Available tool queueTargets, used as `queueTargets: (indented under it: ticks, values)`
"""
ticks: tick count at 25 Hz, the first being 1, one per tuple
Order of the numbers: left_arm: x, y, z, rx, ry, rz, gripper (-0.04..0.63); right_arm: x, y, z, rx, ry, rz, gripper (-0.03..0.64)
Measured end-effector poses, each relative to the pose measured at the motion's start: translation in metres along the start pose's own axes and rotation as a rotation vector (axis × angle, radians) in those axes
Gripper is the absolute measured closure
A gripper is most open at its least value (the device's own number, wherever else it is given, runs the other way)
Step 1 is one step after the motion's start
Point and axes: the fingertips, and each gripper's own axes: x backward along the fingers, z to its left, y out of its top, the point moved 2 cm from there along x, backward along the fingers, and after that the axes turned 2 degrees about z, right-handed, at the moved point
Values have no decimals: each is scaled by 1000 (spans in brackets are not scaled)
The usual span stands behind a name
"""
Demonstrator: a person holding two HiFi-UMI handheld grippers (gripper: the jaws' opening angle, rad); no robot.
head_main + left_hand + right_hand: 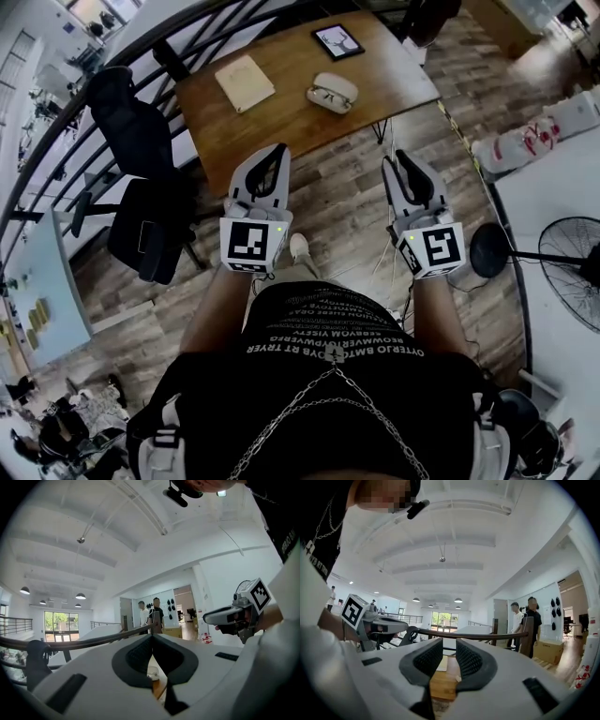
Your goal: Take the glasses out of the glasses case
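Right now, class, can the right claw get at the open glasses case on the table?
Probably yes: the right claw hangs short of the wooden table, but nothing stands between it and the glasses case.

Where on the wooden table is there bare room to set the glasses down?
The near strip of the table, in front of the notebook and glasses case, is bare. The far right corner is crowded by the framed picture.

white glasses case [333, 91], brown wood-grain table [281, 127], cream notebook [245, 82], black chair [141, 141], grey-brown plank floor [328, 202]
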Motion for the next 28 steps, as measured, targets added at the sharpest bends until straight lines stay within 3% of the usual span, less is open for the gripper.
queueTargets:
  ticks: [28]
  values:
    - [-99,17,102,10,-93,-45,571,-112,26,-23,20,-78,9,535]
